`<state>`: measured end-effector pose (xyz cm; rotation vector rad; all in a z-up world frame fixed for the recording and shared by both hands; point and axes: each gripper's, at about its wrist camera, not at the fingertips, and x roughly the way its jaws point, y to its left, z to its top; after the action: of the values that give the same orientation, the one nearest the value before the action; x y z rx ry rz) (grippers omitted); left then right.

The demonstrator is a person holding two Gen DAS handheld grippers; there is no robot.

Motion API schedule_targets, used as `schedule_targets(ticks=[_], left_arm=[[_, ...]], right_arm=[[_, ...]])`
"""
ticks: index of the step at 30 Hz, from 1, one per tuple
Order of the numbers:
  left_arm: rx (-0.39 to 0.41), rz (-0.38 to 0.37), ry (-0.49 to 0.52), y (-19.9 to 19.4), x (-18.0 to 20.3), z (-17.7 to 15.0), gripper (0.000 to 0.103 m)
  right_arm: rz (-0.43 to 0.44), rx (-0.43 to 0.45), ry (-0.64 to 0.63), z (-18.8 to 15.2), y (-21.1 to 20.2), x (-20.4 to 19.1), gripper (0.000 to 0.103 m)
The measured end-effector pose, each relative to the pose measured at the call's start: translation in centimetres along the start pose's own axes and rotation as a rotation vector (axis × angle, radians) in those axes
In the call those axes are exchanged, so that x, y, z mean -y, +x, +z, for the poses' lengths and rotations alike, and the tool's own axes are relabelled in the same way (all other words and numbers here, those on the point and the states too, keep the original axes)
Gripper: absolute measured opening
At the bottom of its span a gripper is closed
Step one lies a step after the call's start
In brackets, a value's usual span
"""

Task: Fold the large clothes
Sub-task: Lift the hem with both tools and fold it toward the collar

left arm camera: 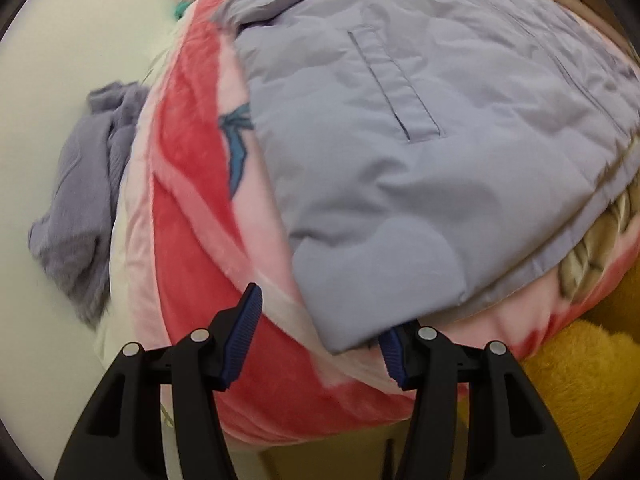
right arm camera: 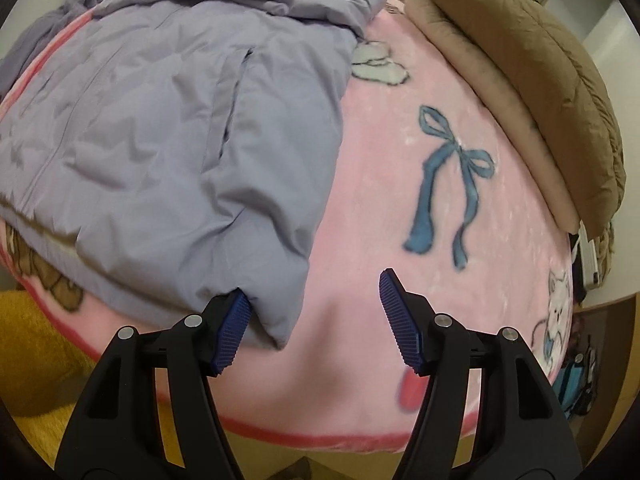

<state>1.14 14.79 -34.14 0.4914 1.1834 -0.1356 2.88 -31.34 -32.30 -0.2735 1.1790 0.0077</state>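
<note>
A lavender padded jacket (left arm camera: pixel 420 140) lies spread on a pink and red blanket (left arm camera: pixel 188 208). It also shows in the right wrist view (right arm camera: pixel 160 132). My left gripper (left arm camera: pixel 320 340) is open at the jacket's near hem corner; the corner hangs between the fingers and covers the right fingertip. My right gripper (right arm camera: pixel 316 316) is open at the jacket's other near corner; the left finger (right arm camera: pixel 234 328) is tucked under the hem, the right finger (right arm camera: pixel 400 320) stands over bare blanket (right arm camera: pixel 440 240).
A crumpled lavender knit garment (left arm camera: pixel 84 200) lies left of the blanket. Folded brown and beige padded clothes (right arm camera: pixel 532 92) lie at the blanket's far right. A yellow fuzzy cloth (left arm camera: pixel 572 392) sits by the near edge, also in the right wrist view (right arm camera: pixel 36 352).
</note>
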Motion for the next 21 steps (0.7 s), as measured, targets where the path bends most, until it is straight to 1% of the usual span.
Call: schedule_targets(ticks=[1, 2, 3, 5, 7, 8, 9, 10, 11, 12, 13, 14, 15, 18, 21], left_arm=[[0.015, 0.010, 0.011, -0.2, 0.2, 0.1, 0.054], [0.051, 0.017, 0.021, -0.6, 0.4, 0.5, 0.054], [0.062, 0.014, 0.020, -0.6, 0.5, 0.8, 0.054], [0.043, -0.002, 0.046, 0.2, 1.3, 1.5, 0.054], [0.021, 0.022, 0.083, 1.4, 1.9, 2.2, 0.054], [0.024, 0.021, 0.069, 1.8, 1.7, 2.6, 0.054], [0.017, -0.001, 0.019, 2.2, 1.0, 3.2, 0.054], [-0.009, -0.028, -0.027, 2.7, 0.4, 3.8, 0.054], [-0.049, -0.070, -0.067, 3.1, -0.2, 4.2, 0.048], [-0.074, -0.099, -0.094, 3.3, -0.5, 4.5, 0.042], [-0.092, -0.111, -0.111, 3.4, -0.9, 4.7, 0.039], [-0.109, -0.108, -0.115, 3.3, -1.1, 4.9, 0.034], [-0.119, -0.101, -0.114, 3.2, -1.2, 4.9, 0.031], [-0.139, -0.054, -0.143, 2.6, -1.4, 5.0, 0.026], [-0.160, -0.028, -0.286, 1.3, -2.5, 4.7, 0.019]], right_arm=[[-0.001, 0.001, 0.012, 0.1, 0.1, 0.2, 0.060], [0.009, -0.001, 0.031, 0.1, 0.2, 0.5, 0.061], [0.015, -0.004, 0.045, 0.0, 0.4, 0.6, 0.062], [0.034, -0.007, 0.068, -0.1, 1.3, 0.5, 0.062], [0.026, -0.018, 0.073, -0.1, 2.1, 0.0, 0.062], [0.024, -0.026, 0.083, 0.1, 2.6, -0.1, 0.061], [0.032, -0.028, 0.099, 0.3, 2.9, 0.0, 0.056], [0.066, -0.035, 0.128, 0.6, 3.2, 0.3, 0.038], [0.095, -0.043, 0.146, 0.8, 3.4, 0.5, 0.027], [0.140, -0.058, 0.172, 1.1, 3.4, 0.8, 0.018], [0.138, -0.066, 0.179, 1.3, 3.4, 0.9, 0.016], [0.132, -0.078, 0.175, 1.4, 3.2, 1.0, 0.014], [0.128, -0.081, 0.171, 1.4, 3.0, 0.9, 0.013], [0.101, -0.084, 0.167, 1.5, 2.2, 1.4, 0.012], [0.098, -0.069, 0.208, 1.8, 0.7, 1.9, 0.010]])
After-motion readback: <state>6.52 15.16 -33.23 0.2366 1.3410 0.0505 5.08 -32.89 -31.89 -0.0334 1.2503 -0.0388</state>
